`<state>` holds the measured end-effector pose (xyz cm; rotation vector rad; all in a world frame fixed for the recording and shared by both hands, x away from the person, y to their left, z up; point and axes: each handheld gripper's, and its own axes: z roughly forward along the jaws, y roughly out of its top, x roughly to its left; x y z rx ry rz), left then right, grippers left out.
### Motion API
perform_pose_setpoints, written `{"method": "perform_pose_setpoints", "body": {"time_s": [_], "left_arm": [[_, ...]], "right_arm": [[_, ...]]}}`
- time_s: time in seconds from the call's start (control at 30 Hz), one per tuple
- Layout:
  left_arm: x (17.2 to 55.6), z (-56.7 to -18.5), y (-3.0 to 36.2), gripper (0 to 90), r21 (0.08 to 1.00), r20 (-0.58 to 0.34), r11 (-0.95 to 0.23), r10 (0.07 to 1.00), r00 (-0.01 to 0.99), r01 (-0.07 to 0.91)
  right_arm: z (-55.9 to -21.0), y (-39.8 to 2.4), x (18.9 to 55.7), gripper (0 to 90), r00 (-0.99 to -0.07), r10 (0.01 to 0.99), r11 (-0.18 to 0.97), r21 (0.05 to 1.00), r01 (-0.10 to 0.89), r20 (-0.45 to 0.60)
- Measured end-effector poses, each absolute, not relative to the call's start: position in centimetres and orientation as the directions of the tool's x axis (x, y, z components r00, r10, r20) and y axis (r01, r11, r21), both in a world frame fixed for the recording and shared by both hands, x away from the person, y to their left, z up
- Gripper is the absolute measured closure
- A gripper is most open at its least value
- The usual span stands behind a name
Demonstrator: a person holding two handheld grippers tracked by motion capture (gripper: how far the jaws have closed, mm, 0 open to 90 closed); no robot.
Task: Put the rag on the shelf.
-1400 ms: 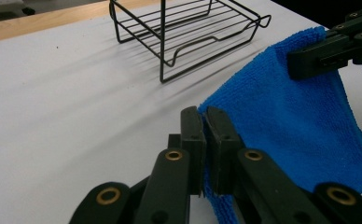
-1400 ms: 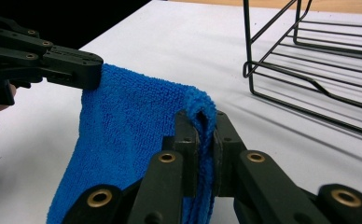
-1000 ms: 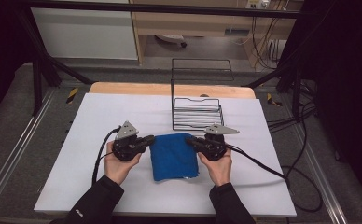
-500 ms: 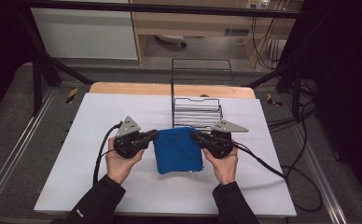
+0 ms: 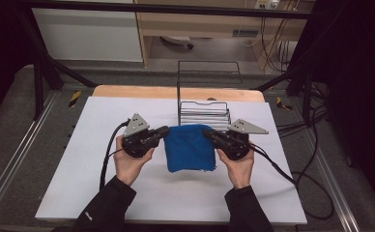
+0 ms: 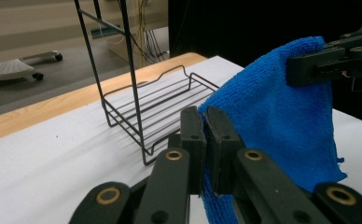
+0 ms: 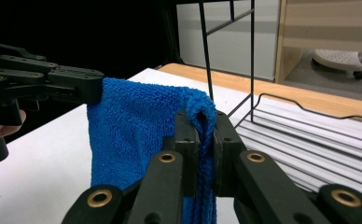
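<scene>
While both hands hold it up by its top corners, the blue cloth (image 5: 190, 147) hangs spread between the two tongs, just in front of the wire rack (image 5: 206, 113) and above the white table (image 5: 79, 159). The left tongs (image 5: 165, 130) are clamped tight on the cloth's upper left corner; in the left gripper view the two black pads press together with a fold of blue fabric pinched between them. The right tongs (image 5: 209, 135) are likewise closed hard on the upper right corner, and in the right gripper view the cloth's edge loops over the pads and drops between them. The cloth's lower edge hangs free on the near side, away from the rack, with a shadow on the table beneath it. The rack stands upright at the far side of the table, its tall frame rising behind the cloth.
</scene>
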<state>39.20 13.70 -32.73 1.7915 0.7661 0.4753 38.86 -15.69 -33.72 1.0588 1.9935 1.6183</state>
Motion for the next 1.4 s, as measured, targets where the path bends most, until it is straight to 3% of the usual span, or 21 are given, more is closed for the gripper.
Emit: {"method": "perform_pose_setpoints", "body": {"time_s": [1.4], "left_arm": [[41.8,-26.9,11.4,86.1,0.99,-0.061,-0.054,0.68,0.73,0.133]], "right_arm": [[-26.2,-17.8,39.4,84.2,-0.618,0.784,0.029,0.993,0.117,0.05]]}}
